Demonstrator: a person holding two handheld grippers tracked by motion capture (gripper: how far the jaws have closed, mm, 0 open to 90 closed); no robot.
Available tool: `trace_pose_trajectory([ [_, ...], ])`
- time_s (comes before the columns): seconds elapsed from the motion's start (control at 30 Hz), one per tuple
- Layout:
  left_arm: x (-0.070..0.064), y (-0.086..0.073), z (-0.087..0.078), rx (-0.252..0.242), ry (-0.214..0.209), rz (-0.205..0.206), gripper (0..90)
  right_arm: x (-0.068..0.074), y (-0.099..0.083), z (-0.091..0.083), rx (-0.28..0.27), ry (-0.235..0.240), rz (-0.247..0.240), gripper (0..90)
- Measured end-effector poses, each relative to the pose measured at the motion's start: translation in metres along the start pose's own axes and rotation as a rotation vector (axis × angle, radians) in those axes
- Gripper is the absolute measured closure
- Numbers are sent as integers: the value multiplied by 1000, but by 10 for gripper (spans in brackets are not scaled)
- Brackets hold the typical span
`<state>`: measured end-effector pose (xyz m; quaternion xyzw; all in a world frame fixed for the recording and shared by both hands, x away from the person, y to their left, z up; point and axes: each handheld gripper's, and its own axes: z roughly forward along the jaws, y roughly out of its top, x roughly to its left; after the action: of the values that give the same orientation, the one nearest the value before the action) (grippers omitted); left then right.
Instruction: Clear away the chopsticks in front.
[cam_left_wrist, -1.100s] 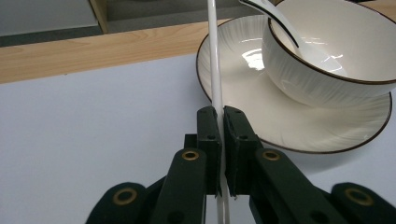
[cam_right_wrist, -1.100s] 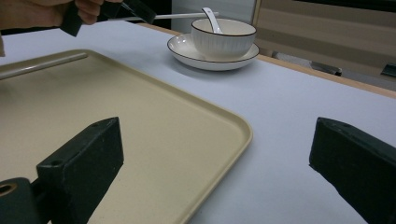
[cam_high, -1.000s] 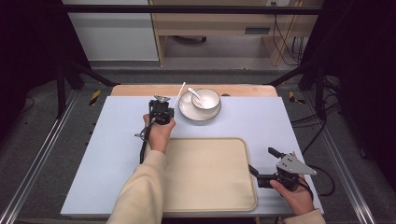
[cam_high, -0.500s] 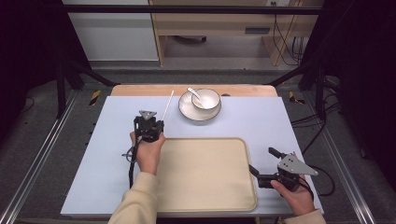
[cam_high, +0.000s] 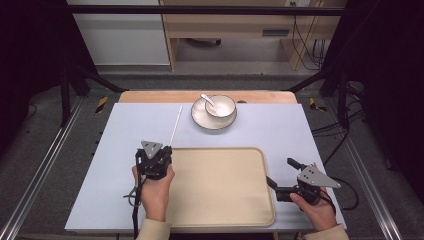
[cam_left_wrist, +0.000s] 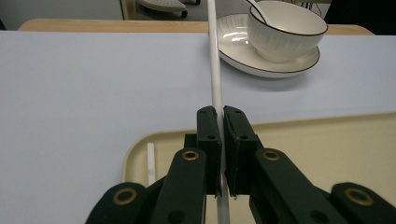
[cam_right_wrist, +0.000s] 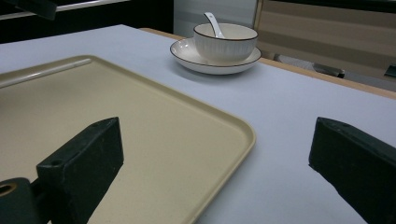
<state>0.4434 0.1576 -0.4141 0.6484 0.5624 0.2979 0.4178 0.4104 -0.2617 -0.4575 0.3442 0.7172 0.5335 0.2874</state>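
The thin white stick (cam_left_wrist: 215, 70) is held tight in the left claw (cam_left_wrist: 217, 140); it should be laid gently on the tray (cam_high: 220, 200). The right claw (cam_right_wrist: 210, 158) is wide open.

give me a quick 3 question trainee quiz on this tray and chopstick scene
1. True or false: the left gripper is shut on the white chopstick.
2. What sits in the bowl? A) spoon B) fork C) nothing
3. Fill in: the bowl stands on a ____.

Key
1. True; its jaws clamp the stick at the tray corner.
2. A; a white spoon leans in it.
3. Saucer, beyond the tray. The right gripper waits open at the tray's right edge.
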Motion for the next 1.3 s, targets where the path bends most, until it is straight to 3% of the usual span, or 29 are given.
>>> trace_pose_trajectory([
  [0.1,-1,-8,-4,4,-1,10,853,0,0,0,0,1,1,32],
  [0.23,3,-19,-7,8,3,-28,853,0,0,0,0,0,0,33],
  [0.43,4,-37,-14,18,9,-32,853,0,0,0,1,1,2,32],
  [0.8,5,-67,-37,0,12,-112,853,-1,-1,1,5,-3,3,33],
  [1.03,2,-79,-50,-4,41,-110,853,0,-1,0,5,-1,4,32],
  [1.3,0,-90,-55,21,41,-122,853,0,-1,0,6,-1,4,32],
])
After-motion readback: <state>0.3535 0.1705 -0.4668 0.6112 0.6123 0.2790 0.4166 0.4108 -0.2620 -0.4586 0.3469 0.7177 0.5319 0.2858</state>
